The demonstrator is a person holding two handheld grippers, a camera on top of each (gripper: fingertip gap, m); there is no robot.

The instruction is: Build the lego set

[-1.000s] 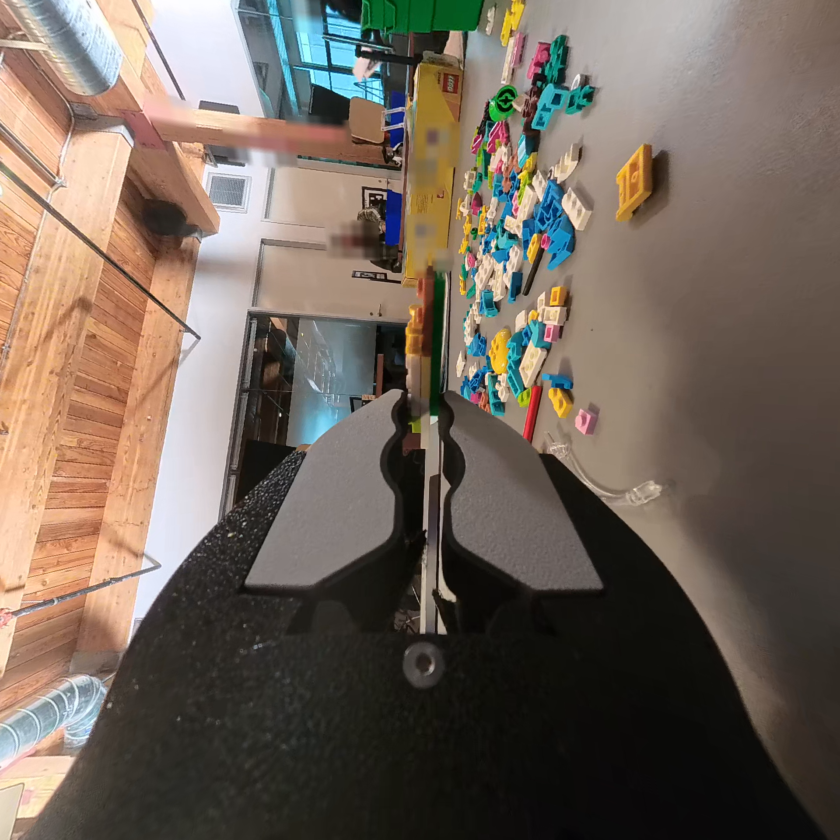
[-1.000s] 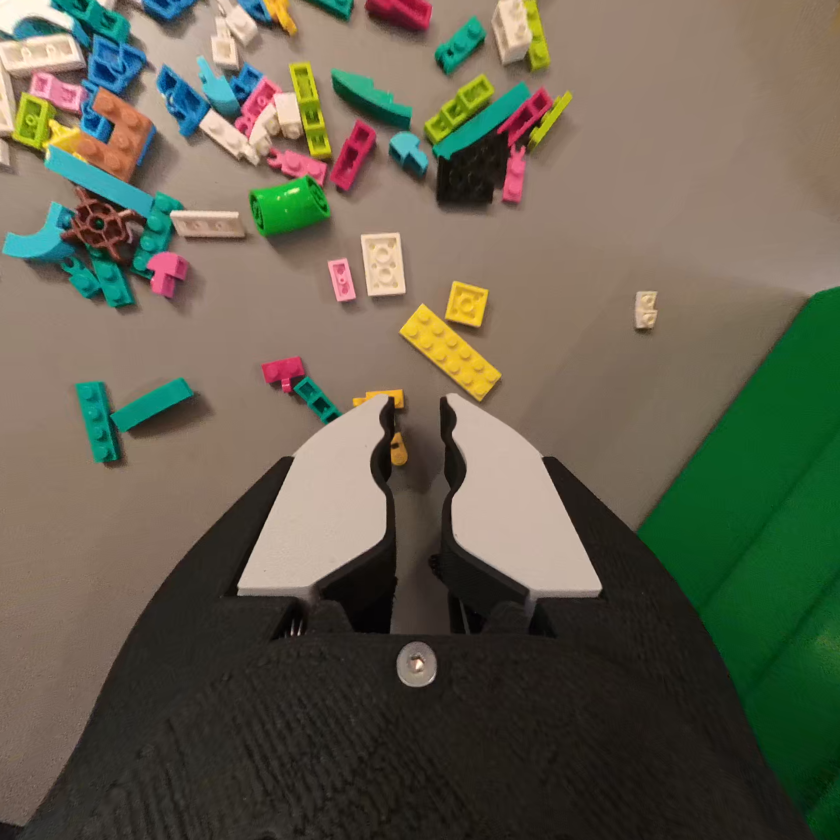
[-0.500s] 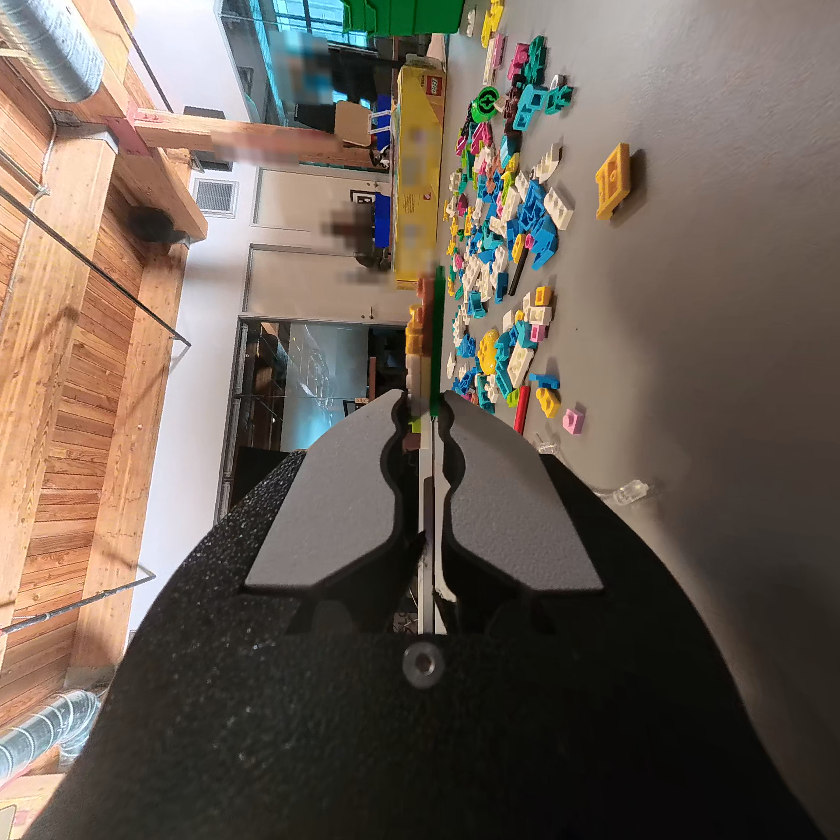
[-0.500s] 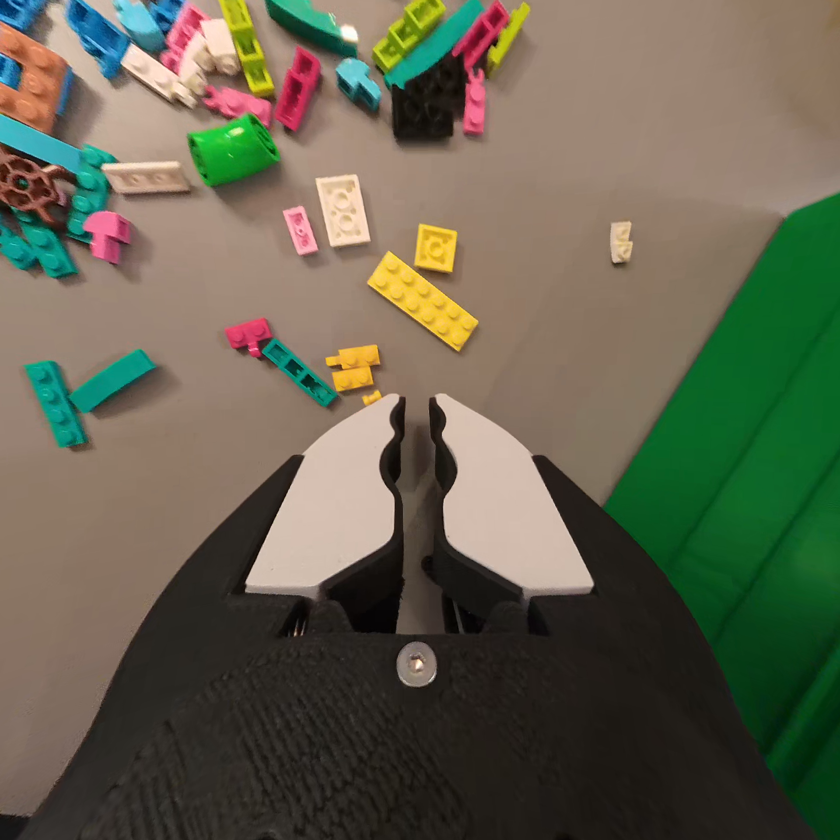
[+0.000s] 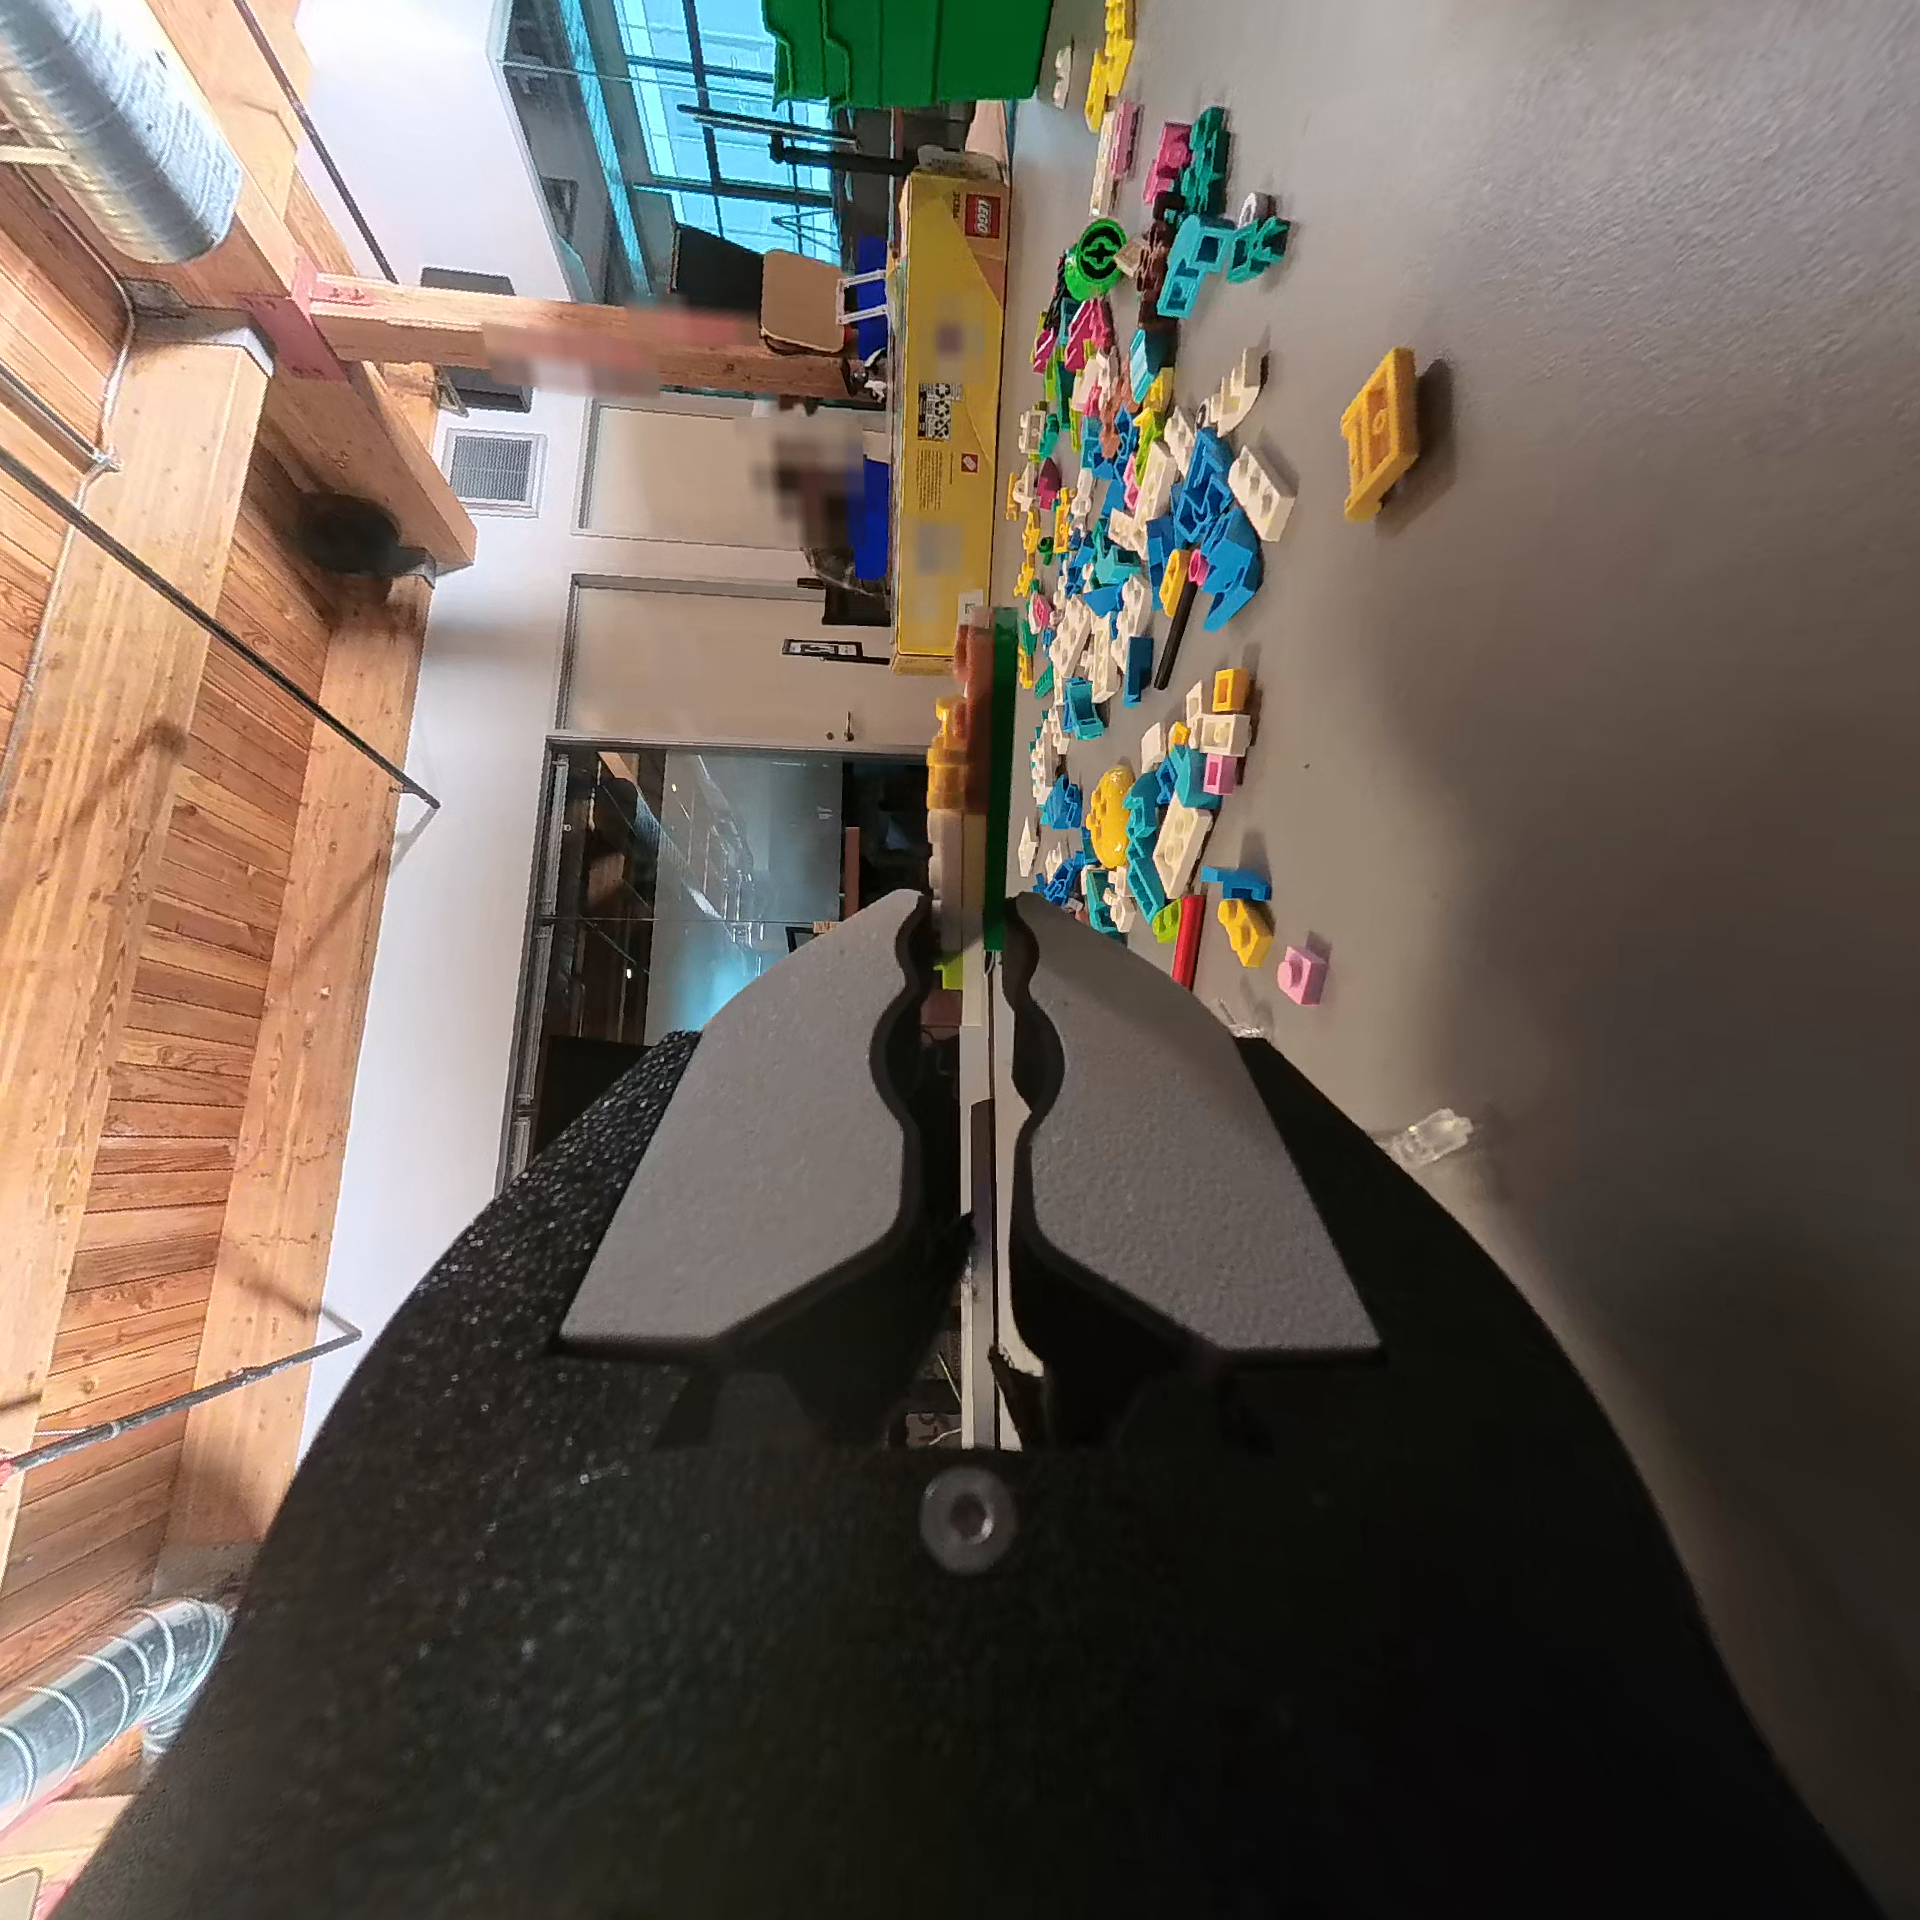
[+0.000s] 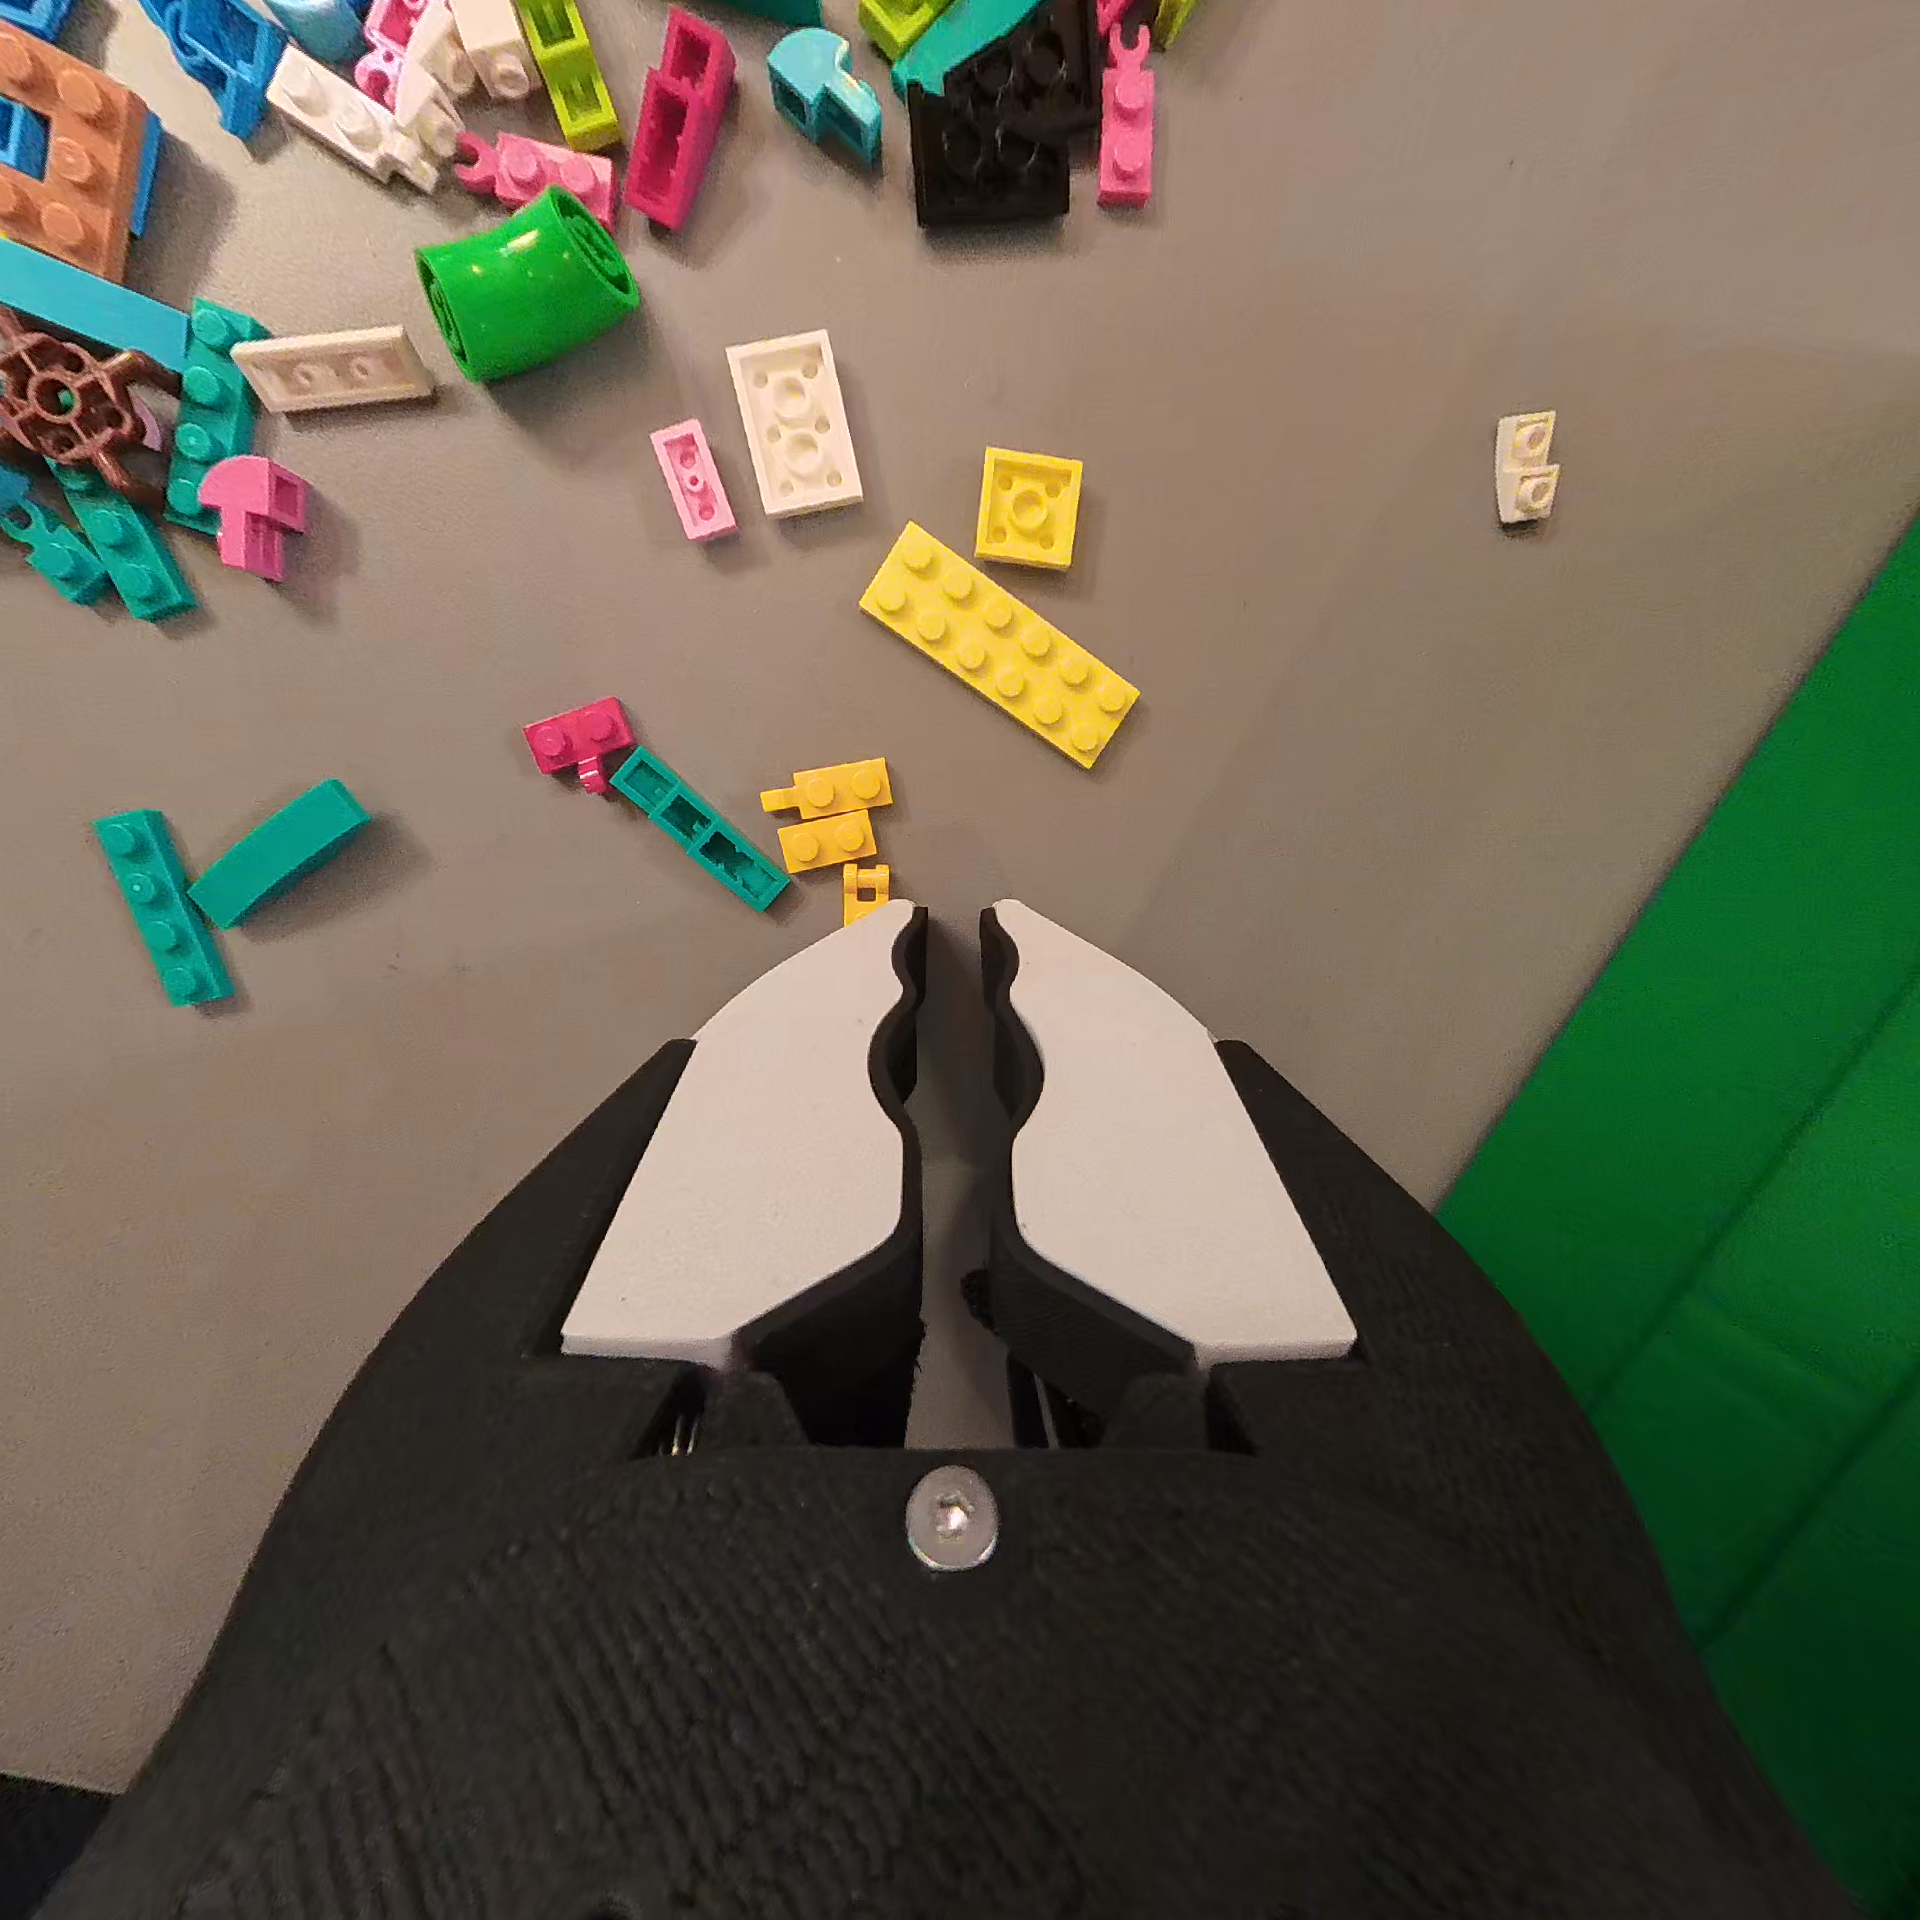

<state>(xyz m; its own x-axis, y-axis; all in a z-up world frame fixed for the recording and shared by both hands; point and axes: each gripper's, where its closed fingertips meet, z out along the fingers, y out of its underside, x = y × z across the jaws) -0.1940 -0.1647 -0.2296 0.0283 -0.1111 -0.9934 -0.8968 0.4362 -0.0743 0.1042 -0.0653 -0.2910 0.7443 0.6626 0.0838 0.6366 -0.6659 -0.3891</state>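
Note:
In the left wrist view my left gripper (image 5: 971,909) is shut on a partly built model (image 5: 1000,748). It is a green baseplate seen edge-on, with white, yellow and brown bricks stacked on its left face. It is held off the grey table (image 5: 1610,727). In the right wrist view my right gripper (image 6: 951,914) hangs over the table with its jaws a narrow slit apart and nothing between them. A tiny yellow clip piece (image 6: 864,888) lies just left of the left fingertip. Two small yellow plates (image 6: 840,792) lie just beyond it.
A long yellow plate (image 6: 1000,644), a yellow square plate (image 6: 1029,509) and a white plate (image 6: 795,421) lie ahead of the right gripper. Several mixed bricks lie farther off. A green bin (image 6: 1714,1195) is at the right. The left wrist view shows the brick pile (image 5: 1143,540) and a yellow box (image 5: 951,416). There is about 30 cm between the tips of the two grippers. Between my right fingertips and the long yellow plate (image 6: 1000,644) there is roughly 4 cm.
My right jaws narrowed while the gripper drew back and to the right. The tiny yellow piece that stood between the fingertips now lies outside them, untouched. The left gripper kept its hold and shifted slightly.

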